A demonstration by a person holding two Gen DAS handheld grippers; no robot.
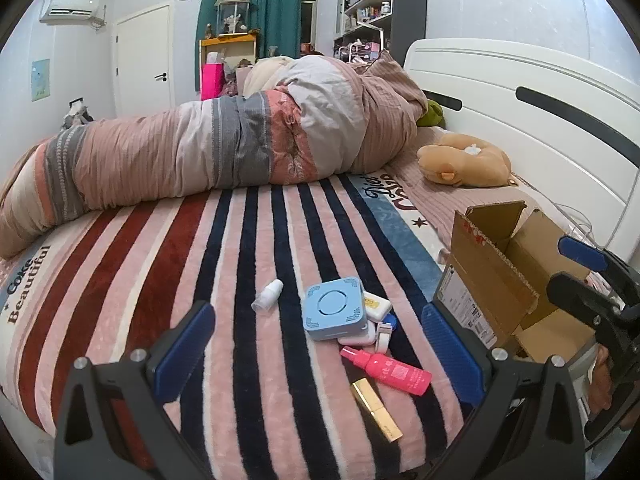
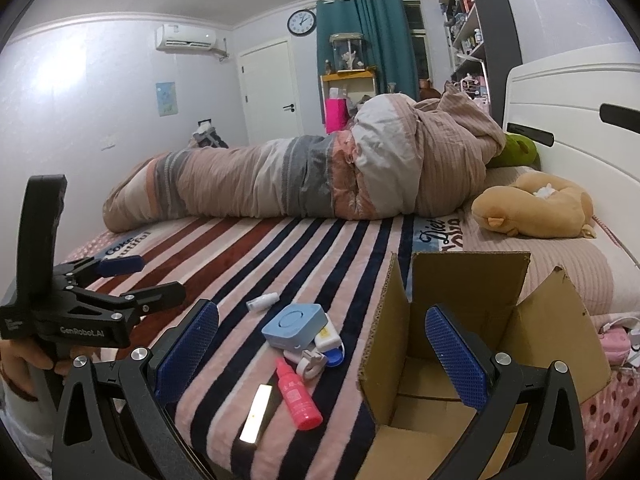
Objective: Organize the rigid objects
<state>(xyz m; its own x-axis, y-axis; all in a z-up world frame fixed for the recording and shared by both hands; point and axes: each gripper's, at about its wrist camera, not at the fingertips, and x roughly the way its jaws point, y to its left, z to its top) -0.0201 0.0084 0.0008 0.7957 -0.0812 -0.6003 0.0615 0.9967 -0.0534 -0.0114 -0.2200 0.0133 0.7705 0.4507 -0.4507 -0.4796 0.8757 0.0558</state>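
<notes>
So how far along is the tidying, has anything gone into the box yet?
Barely begun. The cardboard box looks empty as far as its visible floor shows. Both the left gripper and right gripper are open, holding nothing. The pink spray bottle, gold lipstick, blue square case and small white bottle lie on the blanket.

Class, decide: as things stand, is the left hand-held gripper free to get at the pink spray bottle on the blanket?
Probably yes. The left hand-held gripper is open, and the pink spray bottle lies uncovered between its fingers' line of approach; only the gold lipstick tube lies close beside it.

Rumpled duvet point(image 1: 224, 148), plush toy point(image 1: 464, 160)
</notes>
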